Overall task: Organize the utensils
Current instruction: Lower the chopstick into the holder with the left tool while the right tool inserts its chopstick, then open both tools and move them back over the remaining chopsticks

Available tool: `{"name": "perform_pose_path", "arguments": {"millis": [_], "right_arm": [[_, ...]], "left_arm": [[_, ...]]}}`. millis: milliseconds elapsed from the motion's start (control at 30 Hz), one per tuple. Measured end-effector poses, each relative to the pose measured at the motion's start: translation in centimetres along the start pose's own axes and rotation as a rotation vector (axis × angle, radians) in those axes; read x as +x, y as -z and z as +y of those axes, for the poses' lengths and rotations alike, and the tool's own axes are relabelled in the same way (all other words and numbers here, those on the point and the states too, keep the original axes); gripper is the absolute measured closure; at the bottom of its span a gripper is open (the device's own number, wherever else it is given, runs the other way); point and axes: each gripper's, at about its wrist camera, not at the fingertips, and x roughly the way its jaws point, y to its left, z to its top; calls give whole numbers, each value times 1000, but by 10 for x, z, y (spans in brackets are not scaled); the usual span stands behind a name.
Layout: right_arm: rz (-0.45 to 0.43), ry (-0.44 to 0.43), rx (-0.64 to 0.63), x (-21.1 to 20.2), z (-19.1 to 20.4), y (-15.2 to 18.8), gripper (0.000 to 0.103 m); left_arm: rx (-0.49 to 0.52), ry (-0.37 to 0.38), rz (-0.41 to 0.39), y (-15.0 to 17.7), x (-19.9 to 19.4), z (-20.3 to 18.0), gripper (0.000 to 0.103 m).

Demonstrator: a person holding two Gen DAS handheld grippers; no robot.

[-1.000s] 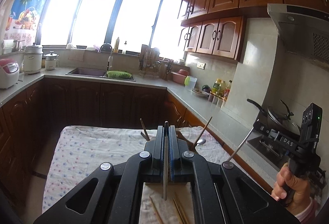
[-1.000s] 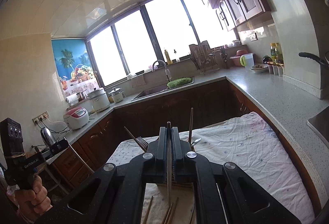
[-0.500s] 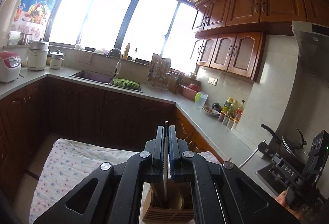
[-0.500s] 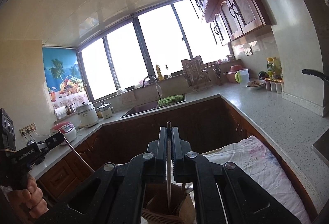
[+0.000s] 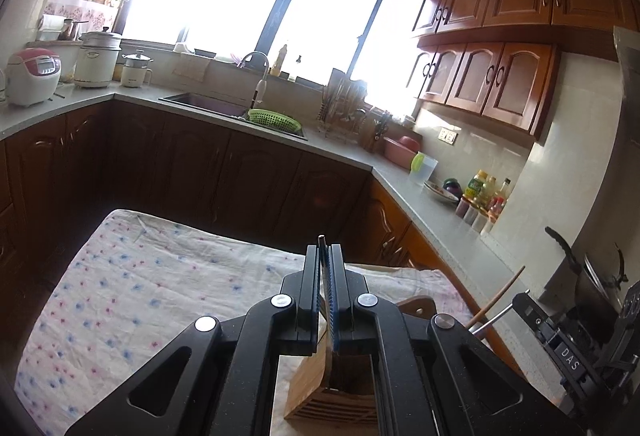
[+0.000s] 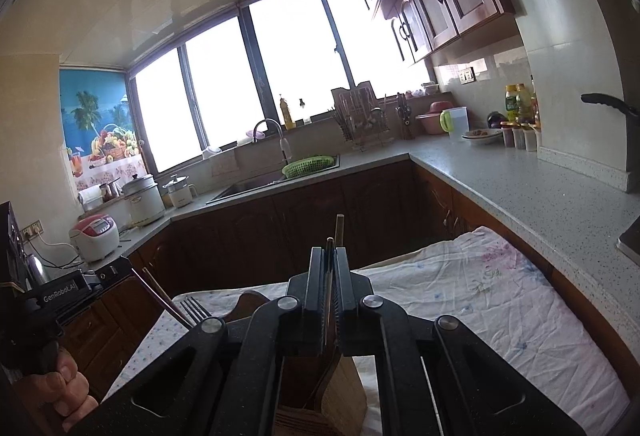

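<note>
Both grippers, left gripper (image 5: 325, 256) and right gripper (image 6: 329, 256), clamp 1 thin utensil each above the wooden holder (image 5: 320, 392) at the cloth-covered table's (image 5: 120, 296) near edge; lower each straight into a slot.

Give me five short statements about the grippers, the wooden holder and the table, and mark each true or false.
1. The left gripper is clamped on a thin utensil. True.
2. The right gripper stands wide open. False: it is shut on a thin utensil.
3. A wooden utensil holder stands on the cloth-covered table. True.
4. A fork stands in the holder. True.
5. The table's cloth is plain black. False: it is pale with small coloured spots.
</note>
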Motion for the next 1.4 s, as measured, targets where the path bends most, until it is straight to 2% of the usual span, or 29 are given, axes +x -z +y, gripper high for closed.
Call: {"name": "perform_pose_path", "arguments": {"millis": [233,533,567,600,633,667,700,733,767,833,867,900,933,967,1133,1400], "right_arm": [[27,4,10,4,-5,3,99],[44,2,24,7,-8,1,98],[45,-2,31,7,-9,1,95],[43,-6,41,6,-11,0,93],[41,-9,51,5,-12,-1,92],[37,-16,61,2,-14,-3,85],[29,-22,71,-1,-15,-4,71],[16,-29,81,-6,-16,-6,63],[0,-34,89,-12,-15,-8,52],[-27,-45,102,-25,-16,-11,44],[-43,-54,111,-31,-17,-12,34],[-65,-64,118,-39,-17,-12,22],[-85,-67,121,-46,-17,-12,18],[-101,-69,121,-53,-17,-12,10],[-108,-101,139,-81,-16,-2,4],[-12,-103,156,-116,-19,44,2]], "left_arm": [[19,2,29,-5,22,-10,101],[11,8,45,-9,24,-4,101],[5,12,50,-10,25,-3,101],[-2,15,57,-12,26,-3,97],[-10,21,61,-13,22,1,89],[-15,22,55,-14,16,6,83],[-15,17,41,-14,8,8,74],[-13,14,28,-14,2,9,66],[-13,15,18,-14,-5,9,62],[-13,15,8,-7,-19,12,49],[-10,15,2,-5,-25,12,47],[-4,8,-1,2,-33,13,42],[0,-2,-2,6,-39,13,32],[-1,-7,-7,10,-47,14,29],[-15,-23,-12,37,-84,21,21],[-42,-52,42,77,-134,26,16]]}}
